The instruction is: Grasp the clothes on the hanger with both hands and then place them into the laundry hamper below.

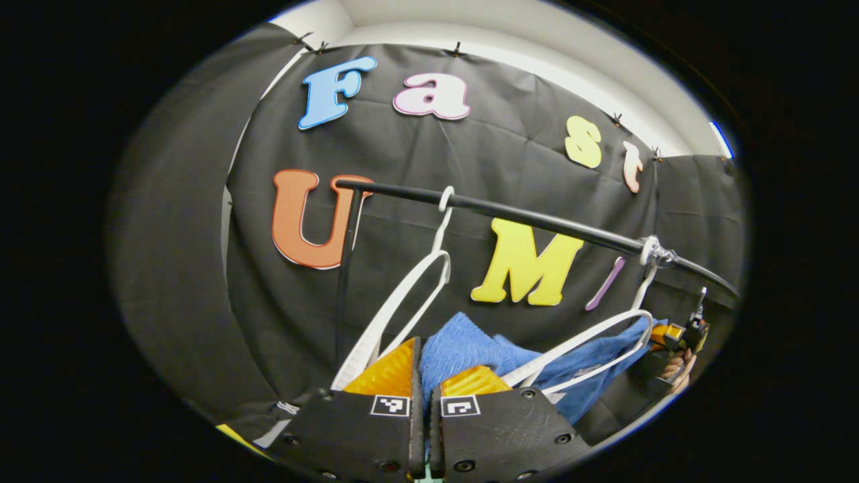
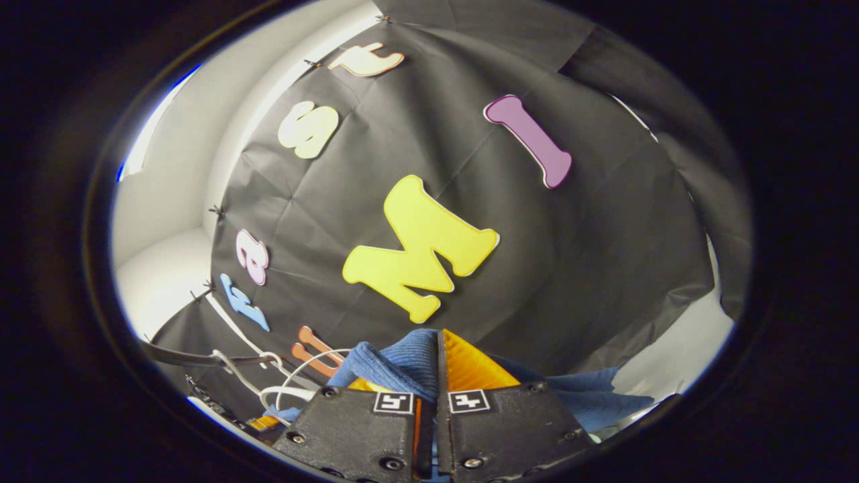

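A blue knitted garment (image 1: 463, 349) bunches up just beyond my left gripper (image 1: 421, 365), which is shut on a fold of it. The cloth stretches right under a white hanger (image 1: 590, 339) toward the other gripper (image 1: 678, 335), held by a hand at the far right. A second white hanger (image 1: 402, 302) hangs bare from the black rail (image 1: 537, 218). In the right gripper view, my right gripper (image 2: 439, 359) is shut on the same blue garment (image 2: 402, 362), whose cloth spills out to the right (image 2: 590, 396). White hangers (image 2: 288, 386) show low on the left.
The black rail slopes across the booth on a black upright post (image 1: 345, 268). A hand (image 1: 678, 372) grips the far gripper. The black cloth wall (image 2: 537, 268) stands close behind everything.
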